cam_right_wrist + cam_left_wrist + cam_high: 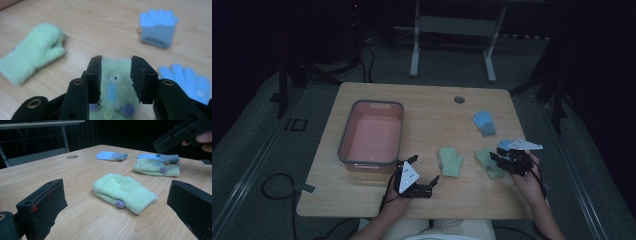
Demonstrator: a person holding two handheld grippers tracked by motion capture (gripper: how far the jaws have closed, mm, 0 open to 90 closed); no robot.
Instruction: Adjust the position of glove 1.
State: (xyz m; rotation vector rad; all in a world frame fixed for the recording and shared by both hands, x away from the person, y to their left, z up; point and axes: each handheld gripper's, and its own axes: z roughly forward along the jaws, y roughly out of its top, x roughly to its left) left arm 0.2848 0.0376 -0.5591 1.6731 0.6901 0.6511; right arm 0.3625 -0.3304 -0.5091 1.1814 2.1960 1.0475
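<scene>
A pale wooden desk (362,187) is seen from above, with a grey-rimmed rectangular plastic tub with a pink inside (373,133) taken as the landmark. To the right of the tub, a fluffy pale-green mitten (450,161) lies flat; further right, a second pale-green mitten with purple buttons (488,161) lies with a light-blue knitted glove (191,85) touching its far edge. Another light-blue glove with a grey cuff (484,123) rests apart, right of the tub's far end. The right gripper (116,77) is held over the buttoned mitten, its jaws partly spread with nothing pinched between them. The left gripper (424,171) is held low just right of the tub's near corner, jaws spread wide and empty, facing the first mitten. The step in hand is judged to be the gathering of gloves and mittens, possibly for the tub. Next, a lowering and closing on one piece would be needed. Open desk is left between pieces; the right-hand pile sits near the desk's right edge.
</scene>
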